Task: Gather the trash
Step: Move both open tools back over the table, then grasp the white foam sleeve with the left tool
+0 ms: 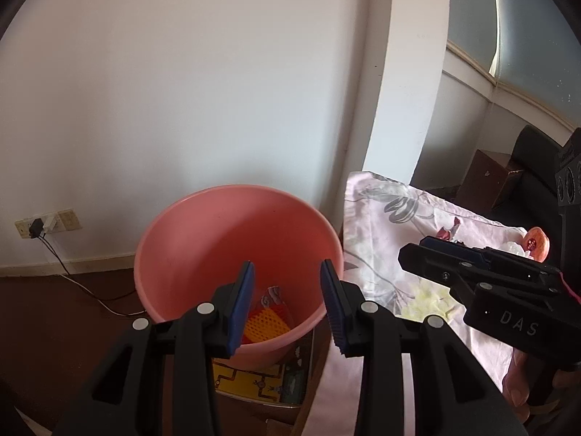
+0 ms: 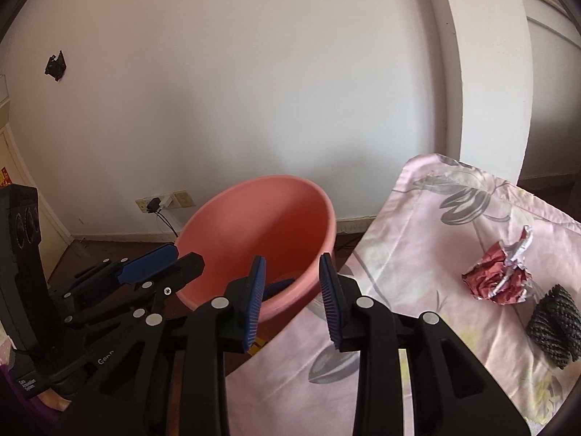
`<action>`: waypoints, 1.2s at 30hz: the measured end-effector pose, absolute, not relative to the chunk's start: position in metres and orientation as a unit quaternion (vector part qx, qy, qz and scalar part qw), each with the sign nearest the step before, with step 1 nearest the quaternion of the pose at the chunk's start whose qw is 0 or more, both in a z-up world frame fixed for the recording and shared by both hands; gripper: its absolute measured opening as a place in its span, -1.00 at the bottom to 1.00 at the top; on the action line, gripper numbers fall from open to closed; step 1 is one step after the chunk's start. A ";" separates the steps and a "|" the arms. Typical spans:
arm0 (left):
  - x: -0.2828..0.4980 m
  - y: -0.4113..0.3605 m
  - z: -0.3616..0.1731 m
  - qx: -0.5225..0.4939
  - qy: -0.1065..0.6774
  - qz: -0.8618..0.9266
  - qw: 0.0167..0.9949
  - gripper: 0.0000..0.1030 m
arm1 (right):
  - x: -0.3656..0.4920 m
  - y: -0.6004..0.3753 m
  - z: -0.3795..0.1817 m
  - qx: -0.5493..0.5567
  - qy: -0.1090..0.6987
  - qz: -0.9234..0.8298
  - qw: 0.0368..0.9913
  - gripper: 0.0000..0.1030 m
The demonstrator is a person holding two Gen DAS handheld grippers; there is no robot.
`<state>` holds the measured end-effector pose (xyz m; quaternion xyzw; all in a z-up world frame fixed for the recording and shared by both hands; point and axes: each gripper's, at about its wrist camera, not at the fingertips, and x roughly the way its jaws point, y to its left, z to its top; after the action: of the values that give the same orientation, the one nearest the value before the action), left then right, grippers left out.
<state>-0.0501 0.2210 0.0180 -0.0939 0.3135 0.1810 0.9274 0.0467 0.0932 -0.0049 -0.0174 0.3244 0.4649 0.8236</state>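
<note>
- Left hand-held gripper [image 1: 287, 305] wide, empty, over pink bucket [image 1: 203, 218]; right hand-held gripper [image 2: 292, 299] likewise.
- Orange wrapper [image 1: 267, 321] binned, possibly more.
- Crumpled foil [image 2: 499, 278], black netting [image 2: 553, 321] remain on worktop [image 2: 399, 254].

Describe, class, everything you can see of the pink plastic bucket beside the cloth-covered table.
The pink plastic bucket is round, smooth and matte, widening toward a thin rolled rim. It stands upright and open on the dark floor near the white wall, beside the floral pink cloth. No handle shows. Inside lies an orange-and-yellow mesh wrapper. Its base rests on a yellow printed board. The open left gripper hovers above its mouth without touching.
</note>
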 end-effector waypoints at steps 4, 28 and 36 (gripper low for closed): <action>-0.040 0.200 0.019 -0.079 0.316 0.154 0.933 -0.29 | 0.050 0.068 -0.003 -0.006 0.329 0.443 0.834 -0.39; 0.012 0.062 -0.005 0.009 0.359 -0.086 0.929 -0.17 | 0.061 -0.131 -0.033 0.061 0.358 0.246 0.899 -0.39; 0.024 0.031 -0.023 0.026 0.389 -0.155 0.908 -0.09 | 0.061 -0.174 -0.045 0.084 0.368 0.202 0.904 -0.39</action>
<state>0.0245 0.0313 -0.0225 0.0255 0.3888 -0.1553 0.9078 0.0608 -0.1738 -0.0450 0.0838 0.3676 0.2023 0.9038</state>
